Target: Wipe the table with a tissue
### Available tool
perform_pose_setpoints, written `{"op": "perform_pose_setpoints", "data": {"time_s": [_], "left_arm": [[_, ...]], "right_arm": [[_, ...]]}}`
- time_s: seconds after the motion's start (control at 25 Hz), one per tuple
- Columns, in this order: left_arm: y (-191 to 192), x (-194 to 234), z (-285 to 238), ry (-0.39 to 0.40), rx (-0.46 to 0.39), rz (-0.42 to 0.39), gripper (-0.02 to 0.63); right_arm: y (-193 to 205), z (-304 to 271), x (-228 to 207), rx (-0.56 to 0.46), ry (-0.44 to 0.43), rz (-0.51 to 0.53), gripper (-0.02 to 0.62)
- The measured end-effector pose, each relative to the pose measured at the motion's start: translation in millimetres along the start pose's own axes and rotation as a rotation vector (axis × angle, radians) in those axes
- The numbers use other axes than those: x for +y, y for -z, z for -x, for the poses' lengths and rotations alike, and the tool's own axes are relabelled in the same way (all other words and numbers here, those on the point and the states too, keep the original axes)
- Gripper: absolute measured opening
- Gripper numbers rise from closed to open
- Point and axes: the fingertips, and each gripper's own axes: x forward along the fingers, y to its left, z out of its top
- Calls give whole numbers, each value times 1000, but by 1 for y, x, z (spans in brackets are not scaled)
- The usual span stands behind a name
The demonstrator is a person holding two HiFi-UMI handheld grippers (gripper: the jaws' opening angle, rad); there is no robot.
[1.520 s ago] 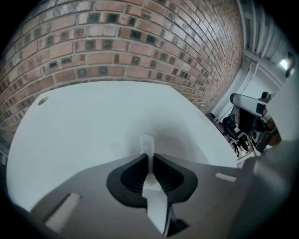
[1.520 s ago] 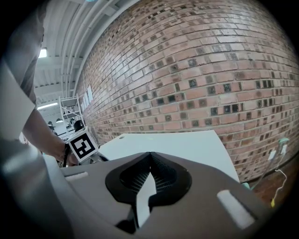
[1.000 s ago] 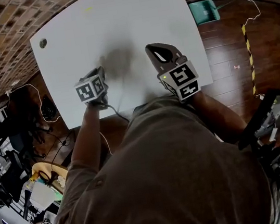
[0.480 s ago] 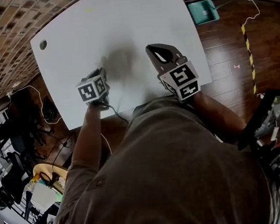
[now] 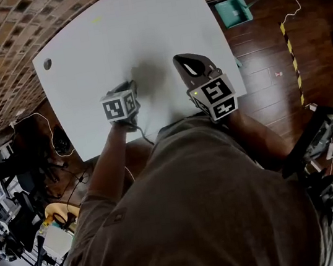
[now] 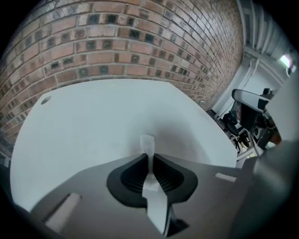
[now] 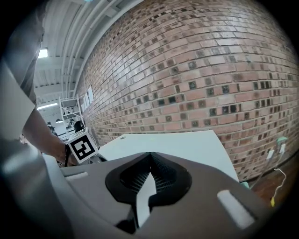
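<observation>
**Tissue pinched in the left claw, tabletop ahead**

The left claw (image 6: 149, 158) is clamped on a thin white tissue (image 6: 147, 141). The tissue's tip pokes forward past the jaws, towards the far brick wall, over the white tabletop (image 6: 84, 121). The right claw (image 7: 150, 158), closed on nothing, sits to its right.

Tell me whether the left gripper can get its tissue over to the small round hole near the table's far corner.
Probably yes. The left gripper holds the tissue, and the table between it and the hole looks bare; the right gripper sits off to the other side.
</observation>
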Motion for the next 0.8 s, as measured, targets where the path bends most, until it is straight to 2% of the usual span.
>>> {"op": "perform_pose_setpoints", "data": {"time_s": [0.48,0.68,0.8], "left_arm": [[1,-35,-10,62,19,-69,40],[-1,-37,-8,89,-5,-42,40],[-2,-42,2,122,-50,-13,40]], "right_arm": [[0,11,3,-14,20,1,14],[-3,12,12,-18,7,14,14],[-3,13,21,-17,-9,27,14]]}}
